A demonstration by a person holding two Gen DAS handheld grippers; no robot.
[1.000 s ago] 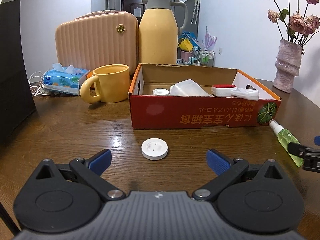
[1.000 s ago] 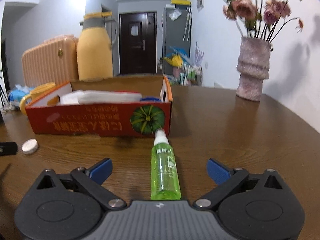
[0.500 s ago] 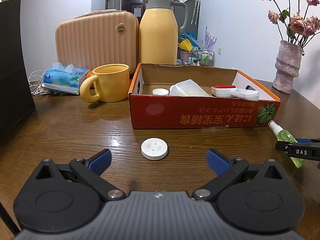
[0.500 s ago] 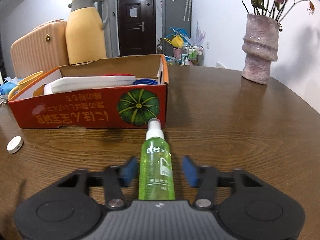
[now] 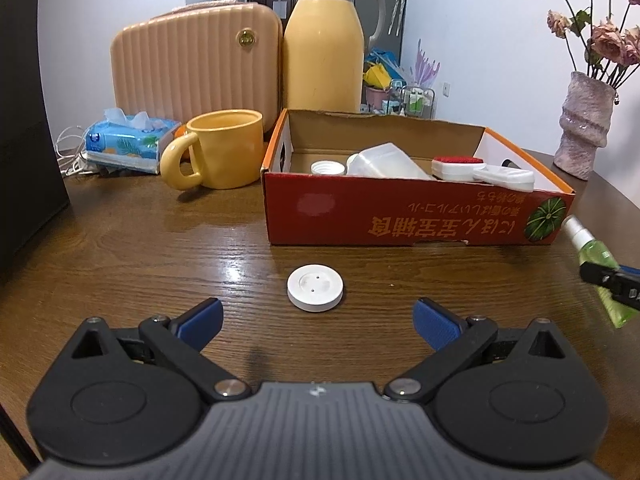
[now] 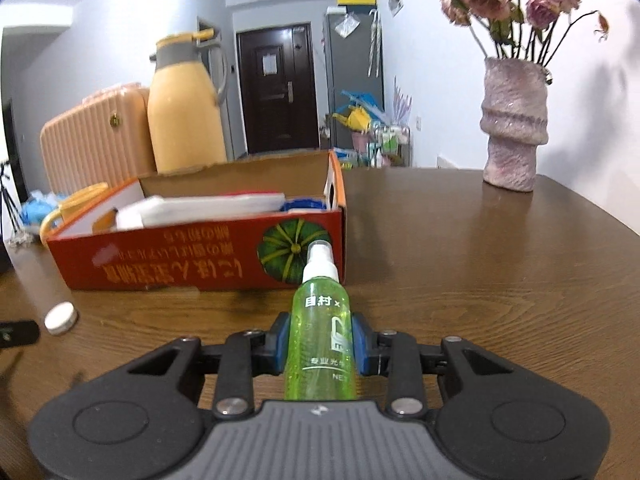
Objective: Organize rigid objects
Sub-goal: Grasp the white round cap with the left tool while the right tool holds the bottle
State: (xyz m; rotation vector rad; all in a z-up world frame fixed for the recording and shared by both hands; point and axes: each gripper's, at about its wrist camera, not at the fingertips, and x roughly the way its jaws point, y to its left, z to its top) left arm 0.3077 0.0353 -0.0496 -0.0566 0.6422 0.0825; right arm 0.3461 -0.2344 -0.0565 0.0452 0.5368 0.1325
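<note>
Right hand-held gripper (image 6: 319, 346): blue pads pressed on both sides of the green spray bottle (image 6: 320, 332), jaws closing the last bit onto it. Bottle points nozzle-first at the red cardboard box (image 6: 200, 268), white cap just short of the box's near right corner by the pumpkin print. From the left wrist view the same bottle (image 5: 600, 268) shows at the right of the box (image 5: 400, 220), with the right gripper's dark finger across it.

Left hand-held gripper (image 5: 316, 318): jaws wide apart, nothing between the pads, hanging above the worktop (image 5: 160, 260). White round cap (image 5: 315, 287) lies flat on the worktop in front of the box's near wall, just ahead of the left gripper's fingertips, not touched.

Inside the box: white screw cap (image 5: 328, 167), translucent plastic container (image 5: 384, 162), white brush with a red top (image 5: 460, 164), another white piece beside it.

Left of the box: yellow mug (image 5: 224, 148), tissue pack (image 5: 128, 140) beyond it. Behind the box: yellow thermos jug (image 5: 324, 44), peach ribbed case (image 5: 196, 68). Right of the box, well apart: pink vase (image 6: 514, 124) with dried roses.
</note>
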